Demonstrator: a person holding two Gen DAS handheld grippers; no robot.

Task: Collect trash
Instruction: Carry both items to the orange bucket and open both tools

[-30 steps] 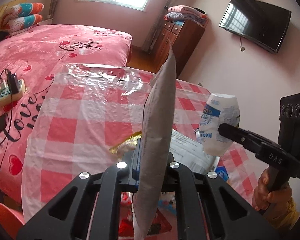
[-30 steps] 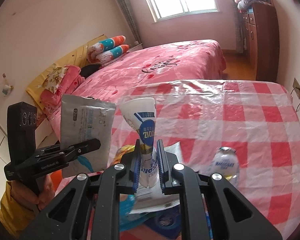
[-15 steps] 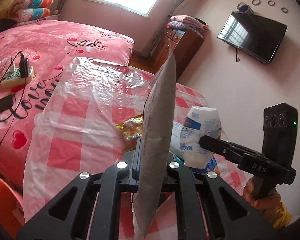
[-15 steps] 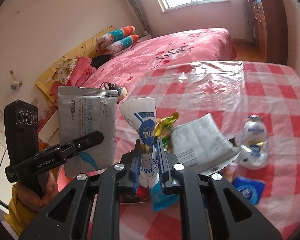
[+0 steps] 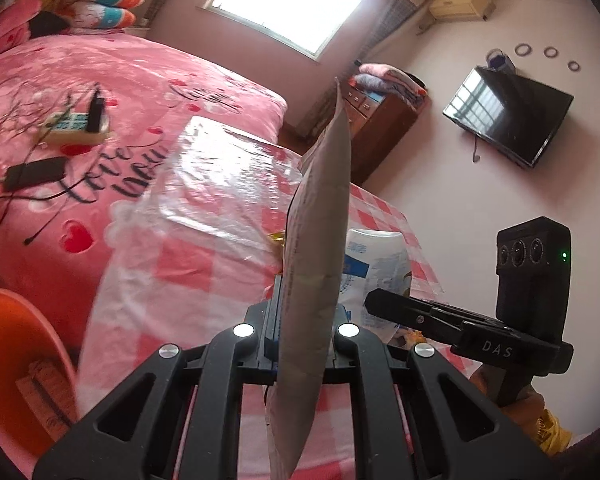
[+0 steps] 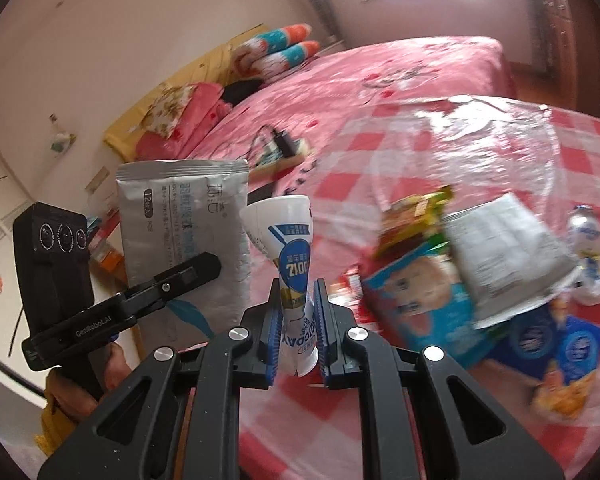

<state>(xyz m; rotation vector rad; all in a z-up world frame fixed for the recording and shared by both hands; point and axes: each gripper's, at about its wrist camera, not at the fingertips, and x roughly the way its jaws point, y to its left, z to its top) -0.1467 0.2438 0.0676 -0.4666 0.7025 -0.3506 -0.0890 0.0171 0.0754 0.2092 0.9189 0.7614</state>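
My left gripper (image 5: pixel 305 320) is shut on a flat silver foil pouch (image 5: pixel 320 248), held edge-on above the table; the pouch also shows in the right wrist view (image 6: pixel 180 216). My right gripper (image 6: pixel 296 320) is shut on a crushed white and blue bottle (image 6: pixel 292 248), held upright; it also shows in the left wrist view (image 5: pixel 376 264). Both grippers are lifted side by side near the table's front edge. A pile of trash lies on the table: a blue snack packet (image 6: pixel 416 292), a white printed bag (image 6: pixel 504 256), a gold wrapper (image 6: pixel 416 212) and a small white bottle (image 6: pixel 588 252).
The table has a pink checked cloth under clear plastic (image 5: pixel 204 208). A pink bed (image 5: pixel 80 80) lies beyond with a power strip (image 5: pixel 76 124) and cables. An orange chair (image 5: pixel 16 344) stands at the left. A wooden dresser (image 5: pixel 384 120) and wall TV (image 5: pixel 508 116) are at the back.
Both grippers have drawn back and to the left with their loads, away from the trash pile. The bed and the orange chair have come further into view.
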